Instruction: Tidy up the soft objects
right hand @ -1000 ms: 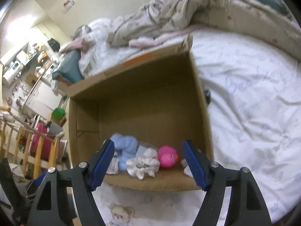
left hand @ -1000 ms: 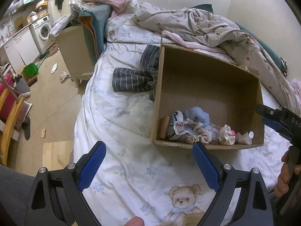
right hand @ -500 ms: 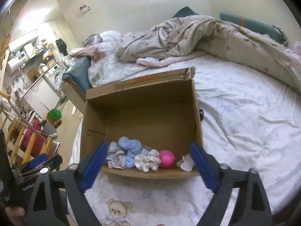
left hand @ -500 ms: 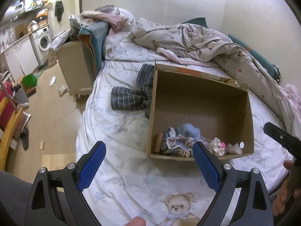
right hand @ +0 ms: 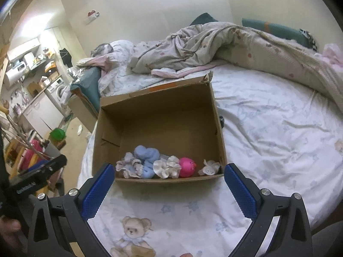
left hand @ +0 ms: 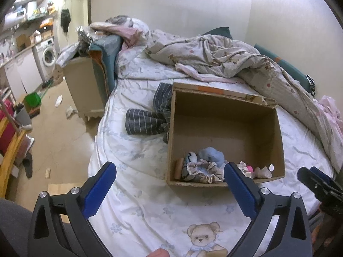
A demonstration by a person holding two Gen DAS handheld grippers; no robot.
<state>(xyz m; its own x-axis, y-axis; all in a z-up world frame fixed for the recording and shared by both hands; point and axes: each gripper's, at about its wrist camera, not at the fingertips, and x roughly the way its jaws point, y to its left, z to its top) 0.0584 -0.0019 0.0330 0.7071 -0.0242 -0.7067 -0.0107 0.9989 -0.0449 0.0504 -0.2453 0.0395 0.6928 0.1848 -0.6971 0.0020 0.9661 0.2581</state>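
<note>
An open cardboard box (left hand: 278, 132) (right hand: 216, 120) sits on the bed. Along its near wall lie soft items: a light blue plush (left hand: 212, 154) (right hand: 148, 156), frilly scrunchies (left hand: 201, 172) (right hand: 166, 167), a pink ball toy (right hand: 187, 167) (left hand: 248, 168) and a small white cloth piece (right hand: 209, 168). My left gripper (left hand: 170, 189) is open and empty, held above the sheet in front of the box's left corner. My right gripper (right hand: 167, 189) is open and empty, just in front of the box's near wall. Each gripper shows at the edge of the other's view.
A striped grey garment (left hand: 148, 117) lies on the sheet left of the box. A rumpled quilt (left hand: 225, 57) (right hand: 214, 42) and pillows run along the wall behind. The bed's left edge drops to the floor, with a beige cabinet (left hand: 83, 87) beside it.
Both grippers have pulled back and up from the box, so it looks smaller and farther. Both stay open and empty. The items in the box have not moved.
</note>
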